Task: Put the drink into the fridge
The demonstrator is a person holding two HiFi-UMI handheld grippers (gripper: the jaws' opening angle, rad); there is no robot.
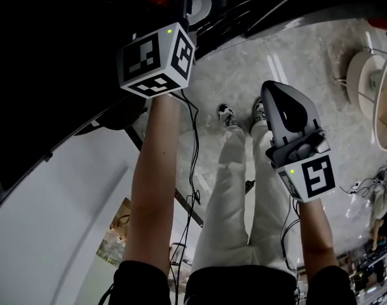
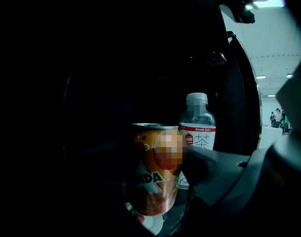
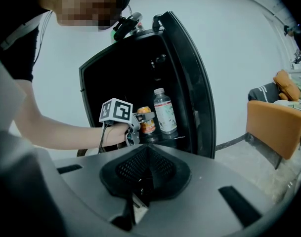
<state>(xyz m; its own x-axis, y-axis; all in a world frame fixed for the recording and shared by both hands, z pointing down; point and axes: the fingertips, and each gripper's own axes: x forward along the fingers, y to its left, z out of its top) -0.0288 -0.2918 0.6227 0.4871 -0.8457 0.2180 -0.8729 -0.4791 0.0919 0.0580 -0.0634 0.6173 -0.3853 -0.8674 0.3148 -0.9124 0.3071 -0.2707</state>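
Note:
An orange drink can stands upright inside the dark black fridge, just left of a clear tea bottle with a white label. My left gripper is shut on the can, with one grey finger pressed against its right side. In the right gripper view the left gripper reaches into the lower shelf with the can beside the bottle. My right gripper hangs over the floor away from the fridge, shut and holding nothing.
The fridge door stands open to the right of the shelf. An orange chair sits on the right. In the head view, a white round stand and cables lie over the marbled floor near the person's legs.

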